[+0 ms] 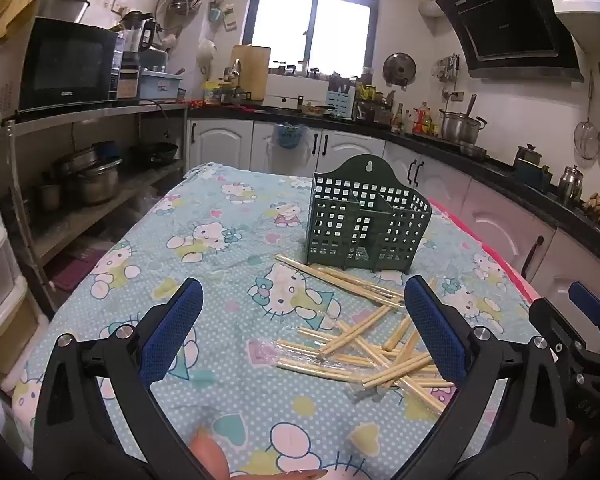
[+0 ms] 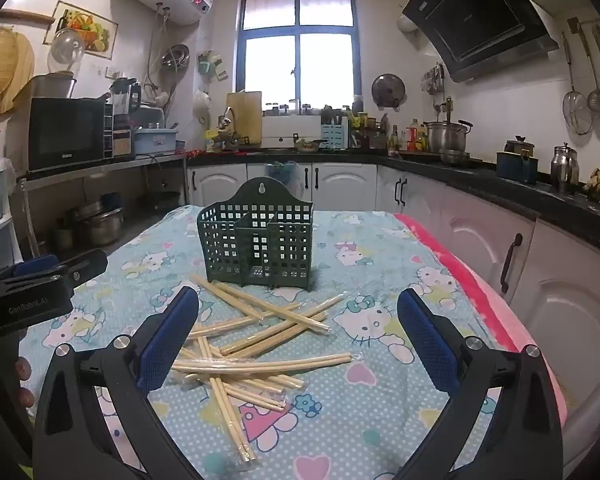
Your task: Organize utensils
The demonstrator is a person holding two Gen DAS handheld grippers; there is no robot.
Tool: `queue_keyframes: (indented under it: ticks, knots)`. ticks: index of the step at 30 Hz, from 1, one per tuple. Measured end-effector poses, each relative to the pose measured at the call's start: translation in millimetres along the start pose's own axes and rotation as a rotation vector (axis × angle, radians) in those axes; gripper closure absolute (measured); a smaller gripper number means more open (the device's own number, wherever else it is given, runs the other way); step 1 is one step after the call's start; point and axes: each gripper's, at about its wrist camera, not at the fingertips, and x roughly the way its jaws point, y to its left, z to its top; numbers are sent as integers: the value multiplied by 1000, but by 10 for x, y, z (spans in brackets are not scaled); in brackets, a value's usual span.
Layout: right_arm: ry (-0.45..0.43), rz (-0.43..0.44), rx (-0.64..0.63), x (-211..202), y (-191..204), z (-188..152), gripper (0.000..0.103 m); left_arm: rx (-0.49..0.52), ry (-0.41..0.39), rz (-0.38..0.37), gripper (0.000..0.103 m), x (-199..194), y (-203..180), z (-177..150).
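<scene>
A dark green perforated utensil holder (image 1: 366, 226) stands upright and empty on the table; it also shows in the right wrist view (image 2: 258, 242). Several wrapped pairs of wooden chopsticks (image 1: 364, 340) lie scattered in front of it, also in the right wrist view (image 2: 256, 344). My left gripper (image 1: 302, 300) is open and empty above the table, left of the pile. My right gripper (image 2: 298, 308) is open and empty, hovering over the pile's near side. The right gripper shows at the left wrist view's right edge (image 1: 580, 312), and the left gripper at the right wrist view's left edge (image 2: 40, 276).
The table wears a light blue Hello Kitty cloth (image 1: 204, 240) with a pink edge on the right (image 2: 472, 292). Kitchen cabinets (image 2: 540, 264) run close along the right. A metal shelf with pots (image 1: 88, 184) stands left.
</scene>
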Motion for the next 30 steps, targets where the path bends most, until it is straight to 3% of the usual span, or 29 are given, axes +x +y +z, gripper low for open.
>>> queue_keyframes:
  ticks: [6,30]
  knots:
    - [-19,-10,-6,-55,14,9,6,3,-6,8,10,3,-123,0]
    - [-32,-13,-8,-113,32,47,6,4,-14,-10,10,-56,-32,59]
